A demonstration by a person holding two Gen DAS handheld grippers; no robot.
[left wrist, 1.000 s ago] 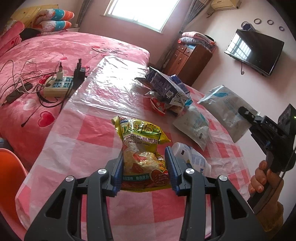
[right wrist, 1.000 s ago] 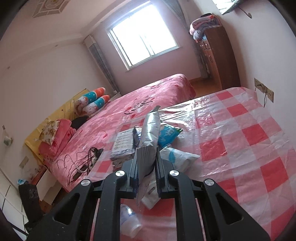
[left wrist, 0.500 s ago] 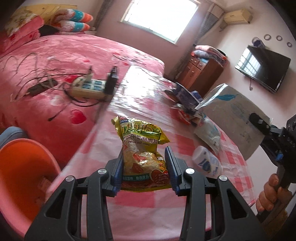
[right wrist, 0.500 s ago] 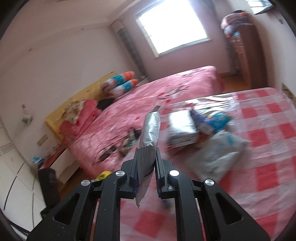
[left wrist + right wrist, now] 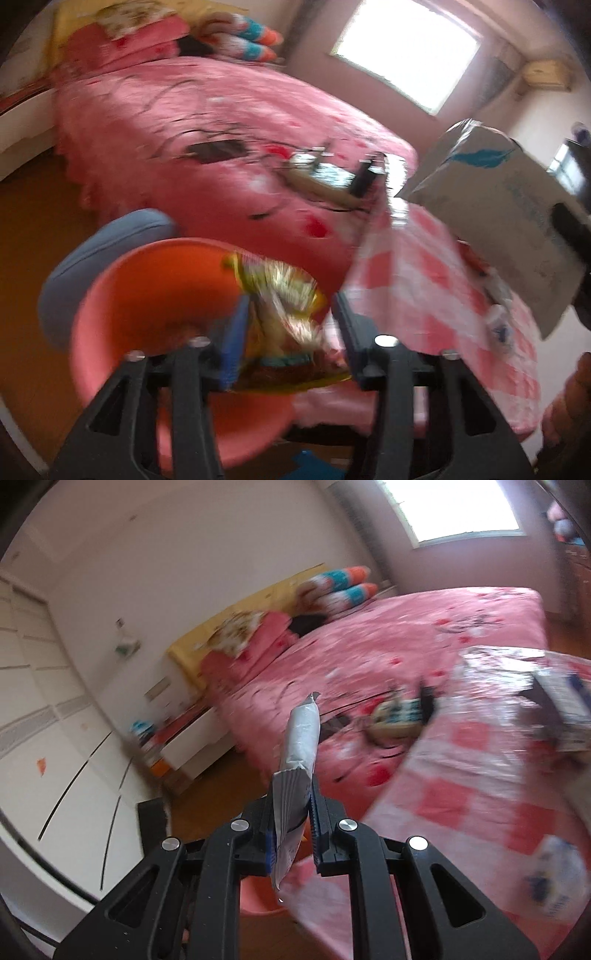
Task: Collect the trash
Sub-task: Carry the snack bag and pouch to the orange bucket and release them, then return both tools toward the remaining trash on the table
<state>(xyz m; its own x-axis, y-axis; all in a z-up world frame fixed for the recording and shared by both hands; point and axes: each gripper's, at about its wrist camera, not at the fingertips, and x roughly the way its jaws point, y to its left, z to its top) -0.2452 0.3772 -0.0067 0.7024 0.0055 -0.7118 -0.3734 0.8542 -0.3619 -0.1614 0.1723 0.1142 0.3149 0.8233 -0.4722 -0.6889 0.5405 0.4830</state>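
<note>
My left gripper is shut on a yellow snack bag and holds it over the orange bin on the floor beside the table. My right gripper is shut on a flat white and silver packet, seen edge-on; the same packet, with a blue feather print, shows at the right of the left wrist view. A sliver of the orange bin shows below the right gripper. Both views are motion-blurred.
The table with the pink checked cloth carries more trash: a blue-white box and a white packet. A power strip with cables lies on the pink bed. A blue bin sits behind the orange one.
Both grippers have swung left, away from the table, toward the floor bins, each still holding its item. The snack bag now hangs over the orange bin.
</note>
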